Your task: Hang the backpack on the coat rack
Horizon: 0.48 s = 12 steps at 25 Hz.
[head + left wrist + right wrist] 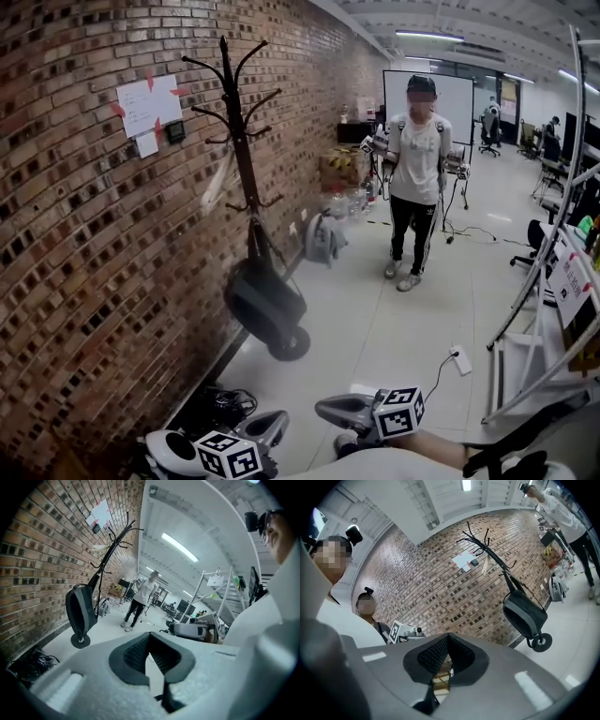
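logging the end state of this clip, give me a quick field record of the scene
backpack: dark, hanging by its strap low on the coat rack
coat rack: upright beside the brick wall
left gripper: shut, nothing between the jaws
right gripper: shut, nothing between the jaws
grippers vs backpack: both apart from it
bystander: standing further down the room
task state: backpack looks hung
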### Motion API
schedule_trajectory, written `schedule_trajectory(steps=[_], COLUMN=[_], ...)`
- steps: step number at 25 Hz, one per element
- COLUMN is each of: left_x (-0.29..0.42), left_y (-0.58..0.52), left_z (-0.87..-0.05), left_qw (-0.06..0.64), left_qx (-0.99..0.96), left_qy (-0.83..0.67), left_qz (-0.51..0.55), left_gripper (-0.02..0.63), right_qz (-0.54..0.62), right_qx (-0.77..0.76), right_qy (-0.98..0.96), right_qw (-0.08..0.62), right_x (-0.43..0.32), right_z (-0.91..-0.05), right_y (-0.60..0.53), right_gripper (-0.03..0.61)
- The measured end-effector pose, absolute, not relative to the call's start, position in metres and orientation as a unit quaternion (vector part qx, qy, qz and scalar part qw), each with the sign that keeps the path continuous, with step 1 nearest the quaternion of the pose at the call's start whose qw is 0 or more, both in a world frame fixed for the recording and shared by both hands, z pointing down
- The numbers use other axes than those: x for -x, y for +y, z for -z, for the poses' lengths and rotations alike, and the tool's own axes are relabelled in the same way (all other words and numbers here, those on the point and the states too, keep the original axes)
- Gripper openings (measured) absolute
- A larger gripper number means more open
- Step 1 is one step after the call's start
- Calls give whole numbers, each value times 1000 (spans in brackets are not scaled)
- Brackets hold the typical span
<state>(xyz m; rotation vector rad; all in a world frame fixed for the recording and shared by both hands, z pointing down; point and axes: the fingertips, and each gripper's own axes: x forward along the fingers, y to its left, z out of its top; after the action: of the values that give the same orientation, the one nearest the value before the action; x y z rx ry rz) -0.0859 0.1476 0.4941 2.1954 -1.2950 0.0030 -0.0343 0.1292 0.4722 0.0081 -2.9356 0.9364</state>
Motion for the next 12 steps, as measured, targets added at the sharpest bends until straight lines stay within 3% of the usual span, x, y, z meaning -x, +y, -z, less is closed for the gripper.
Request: schedule_trajectory(steps=[12], left_x=[91], left_y=[161], left_z=[-505], left_qw=[308], left_qx=[-820], left_qy=[-483], left_qz=[-1], left_gripper=[0], right_qz=[-310], right_qx=[4], right_qy=[-950], right_qw=[46], right_x=[44], right_z=[-483], right_y=[141], right_gripper=[0])
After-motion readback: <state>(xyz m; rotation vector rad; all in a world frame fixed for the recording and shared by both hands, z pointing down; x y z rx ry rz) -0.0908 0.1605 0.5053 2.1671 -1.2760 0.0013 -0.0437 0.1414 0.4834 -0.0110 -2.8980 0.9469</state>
